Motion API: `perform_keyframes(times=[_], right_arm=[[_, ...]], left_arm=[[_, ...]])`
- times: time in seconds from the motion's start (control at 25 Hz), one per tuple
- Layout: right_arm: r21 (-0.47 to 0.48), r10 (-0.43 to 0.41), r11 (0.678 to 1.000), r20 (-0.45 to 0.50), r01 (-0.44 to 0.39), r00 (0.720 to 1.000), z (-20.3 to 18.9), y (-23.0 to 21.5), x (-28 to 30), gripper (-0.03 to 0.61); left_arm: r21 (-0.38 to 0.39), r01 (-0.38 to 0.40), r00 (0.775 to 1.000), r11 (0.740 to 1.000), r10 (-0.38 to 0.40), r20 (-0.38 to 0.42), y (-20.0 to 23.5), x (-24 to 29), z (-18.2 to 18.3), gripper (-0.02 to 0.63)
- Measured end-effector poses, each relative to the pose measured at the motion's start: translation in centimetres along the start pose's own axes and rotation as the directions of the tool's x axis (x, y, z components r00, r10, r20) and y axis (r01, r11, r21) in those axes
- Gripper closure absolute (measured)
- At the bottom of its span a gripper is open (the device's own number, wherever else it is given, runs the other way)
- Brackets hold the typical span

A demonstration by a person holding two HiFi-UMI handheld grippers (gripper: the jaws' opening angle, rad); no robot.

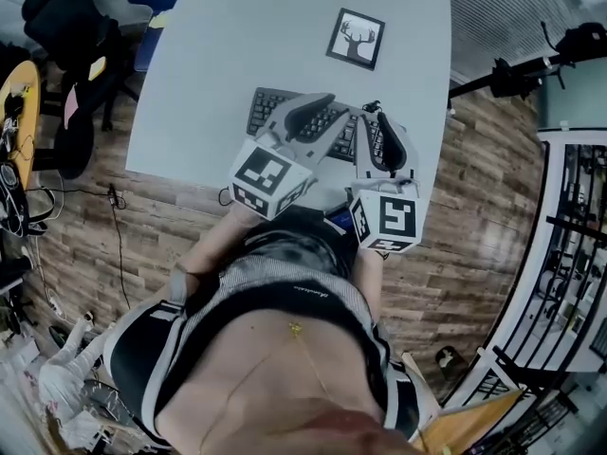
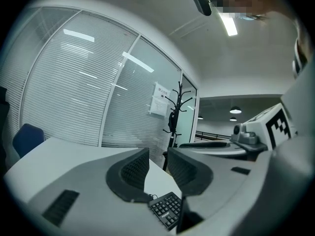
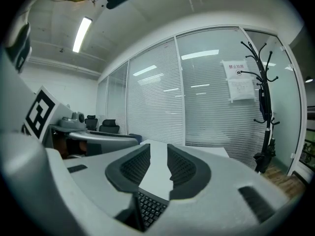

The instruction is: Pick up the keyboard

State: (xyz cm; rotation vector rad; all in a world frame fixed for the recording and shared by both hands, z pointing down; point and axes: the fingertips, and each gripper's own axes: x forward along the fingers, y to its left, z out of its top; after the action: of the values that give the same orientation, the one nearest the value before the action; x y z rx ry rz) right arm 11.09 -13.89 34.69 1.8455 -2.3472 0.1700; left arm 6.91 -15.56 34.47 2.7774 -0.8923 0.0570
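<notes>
A black keyboard [image 1: 268, 108] lies near the front edge of the white table [image 1: 228, 45]. Both grippers hover just above it and point almost level across the table. My left gripper [image 1: 321, 110] is over the keyboard's middle, and my right gripper [image 1: 382, 133] is over its right end. In the left gripper view the left gripper [image 2: 158, 164] shows a gap between its ribbed pads, with only a corner of the keyboard [image 2: 167, 209] below them. In the right gripper view the right gripper [image 3: 158, 157] also stands apart and empty, the keyboard [image 3: 149, 208] beneath it.
A framed black-and-white picture [image 1: 356, 38] lies on the table beyond the keyboard. A black office chair [image 1: 71, 27] stands at the left of the table and a tripod [image 1: 512, 74] at its right. A coat stand [image 3: 263, 107] stands by the glass wall.
</notes>
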Motion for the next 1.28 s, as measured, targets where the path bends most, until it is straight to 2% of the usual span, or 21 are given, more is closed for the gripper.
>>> perform_keyframes(times=[0.72,0.92,1.28], right_arm=[[0.013,-0.076,0.997,-0.033,0.077,0.997,-1.5,3.0,3.3,0.469],[0.014,-0.071,0.997,-0.037,0.071,0.997,-1.6,2.2,3.2,0.469],[-0.01,-0.004,1.0,-0.017,0.004,1.0,0.1,0.7,3.3,0.469]], left_arm=[[0.003,0.075,0.997,0.997,-0.074,-0.032,4.4,-1.3,-1.2,0.522],[-0.002,0.057,0.998,0.998,-0.057,-0.033,4.4,-1.1,-1.2,0.522],[-0.005,-0.019,1.0,1.0,0.019,-0.008,3.9,-0.2,0.0,0.522]])
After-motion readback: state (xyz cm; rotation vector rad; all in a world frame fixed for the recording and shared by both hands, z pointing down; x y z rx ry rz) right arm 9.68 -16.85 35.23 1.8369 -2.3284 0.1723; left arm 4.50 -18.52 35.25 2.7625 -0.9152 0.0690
